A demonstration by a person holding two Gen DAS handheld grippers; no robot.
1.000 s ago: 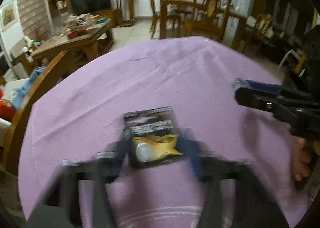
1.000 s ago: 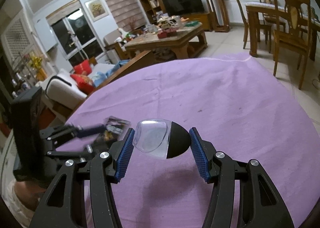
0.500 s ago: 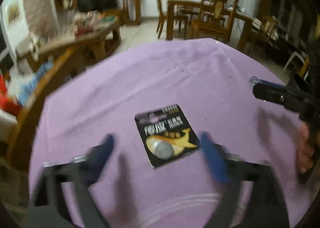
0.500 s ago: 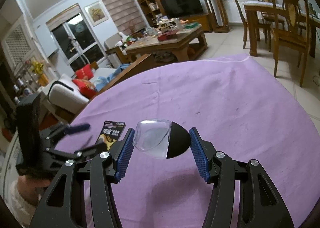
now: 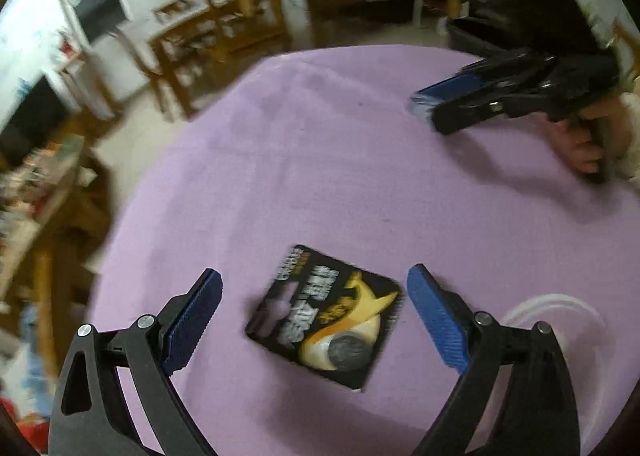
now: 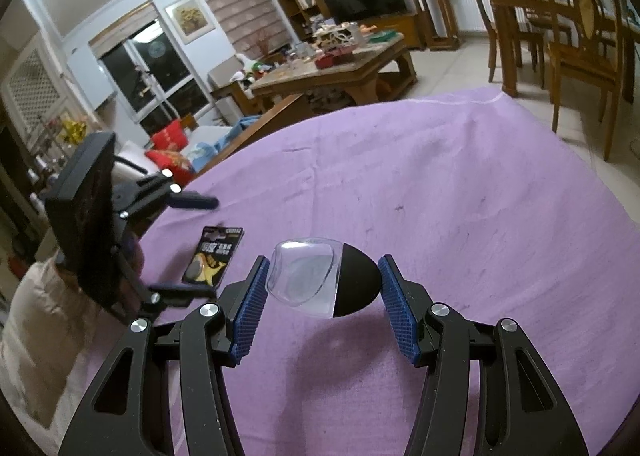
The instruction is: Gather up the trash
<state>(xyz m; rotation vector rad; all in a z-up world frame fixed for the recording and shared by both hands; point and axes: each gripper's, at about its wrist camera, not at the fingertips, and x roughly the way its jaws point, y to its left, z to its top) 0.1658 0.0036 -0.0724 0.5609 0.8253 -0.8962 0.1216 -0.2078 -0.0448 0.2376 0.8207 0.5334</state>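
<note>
Left wrist view, left to right. The left tool (image 5: 314,310) hangs above the worktop (image 5: 340,159), which is covered by a purple cloth. Its two blue pads (image 5: 192,322) stand wide apart and grip nothing. Between them, flat on the cloth and touching neither pad, lies a black battery card (image 5: 326,316) printed with a yellow shape and carrying a round silver coin cell near its lower edge. The card lies at a slant to the jaws. At the lower right, partly behind the right-hand finger, a clear plastic lid (image 5: 576,320) rests on the cloth. At the upper right the right tool (image 5: 424,103) reaches in over the worktop, held by a hand (image 5: 584,135).

Right wrist view, left to right. At the far left the left tool (image 6: 196,244), carried by a person's sleeve (image 6: 36,320), is seen from the side with one finger above the battery card (image 6: 214,258) and one below it. The card lies on the cloth near the worktop's left edge, clear of both fingers. In the centre the right tool (image 6: 322,290) is clenched on a capsule (image 6: 322,278). The capsule is clear plastic on the left half and black on the right. It is held between the blue pads (image 6: 250,310), lifted clear of the cloth, with its shadow beneath. Behind the worktop stand a coffee table (image 6: 332,63) and dining chairs (image 6: 576,39).
</note>
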